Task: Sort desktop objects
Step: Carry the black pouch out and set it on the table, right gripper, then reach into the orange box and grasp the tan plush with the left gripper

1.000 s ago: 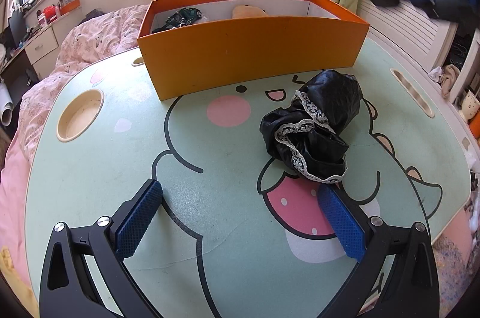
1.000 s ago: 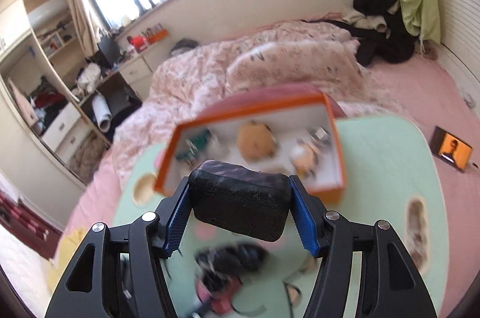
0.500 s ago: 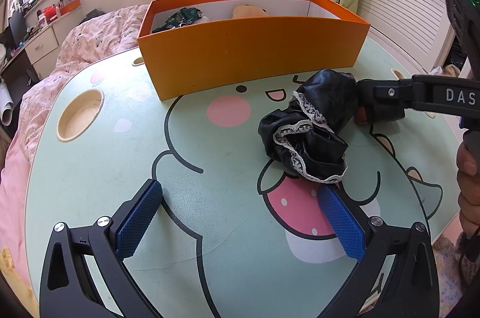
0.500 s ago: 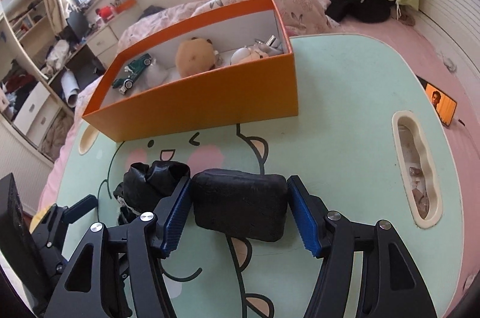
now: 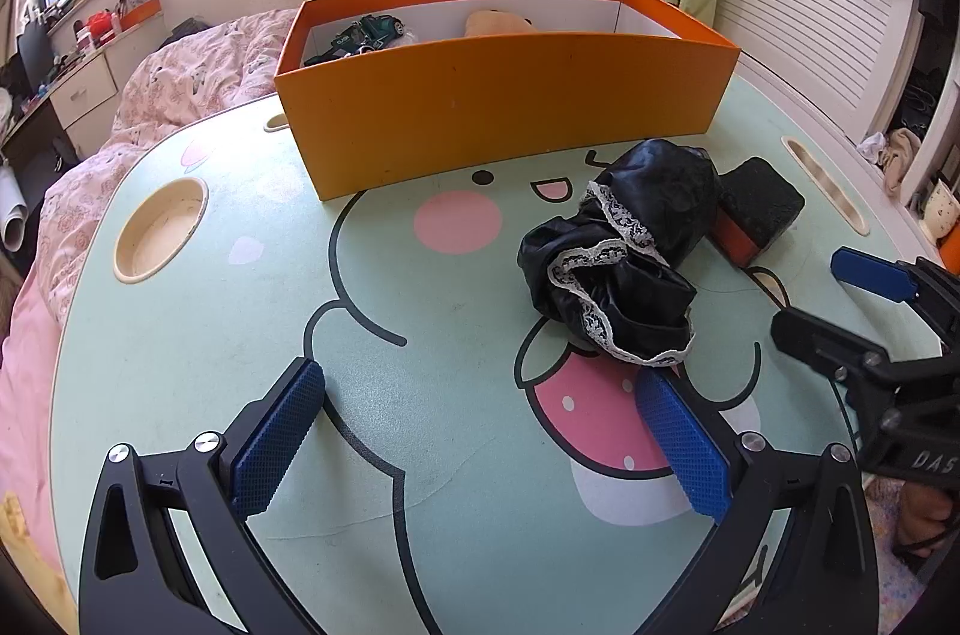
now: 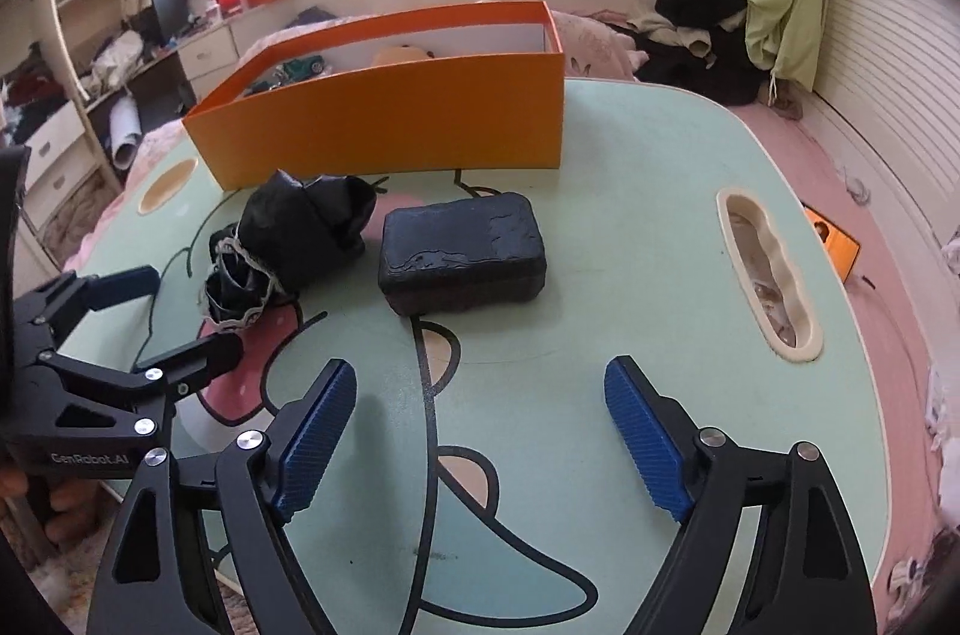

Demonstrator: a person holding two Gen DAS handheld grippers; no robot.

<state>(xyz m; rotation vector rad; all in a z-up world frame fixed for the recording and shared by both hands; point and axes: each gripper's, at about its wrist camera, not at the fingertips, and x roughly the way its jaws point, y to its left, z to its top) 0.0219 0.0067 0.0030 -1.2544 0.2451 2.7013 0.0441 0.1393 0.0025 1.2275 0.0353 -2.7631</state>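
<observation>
A black rectangular block [image 6: 462, 251] with a red underside [image 5: 757, 219] lies flat on the green cartoon table [image 6: 630, 275], just in front of the orange box [image 6: 384, 119]. Beside it on the left sits a crumpled black cloth with white lace [image 5: 624, 251] [image 6: 288, 239]. My right gripper [image 6: 480, 431] hangs behind the block, its jaws opening wide with nothing between them. My left gripper [image 5: 480, 431] stands open and empty near the table's front, the cloth just beyond its right finger. The box holds a green toy car [image 5: 366, 32] and a tan plush [image 5: 498, 22].
A round cup recess [image 5: 161, 230] sits at the table's left and a long slot [image 6: 771, 269] at its right. A pink bed [image 5: 198, 65] lies behind the box, a slatted white wall [image 6: 888, 83] to the right. A phone [image 6: 831, 239] rests beyond the table's right edge.
My right gripper came down from above with the black block, set it on the table beside the cloth, opened and drew back. The left gripper stayed still.
</observation>
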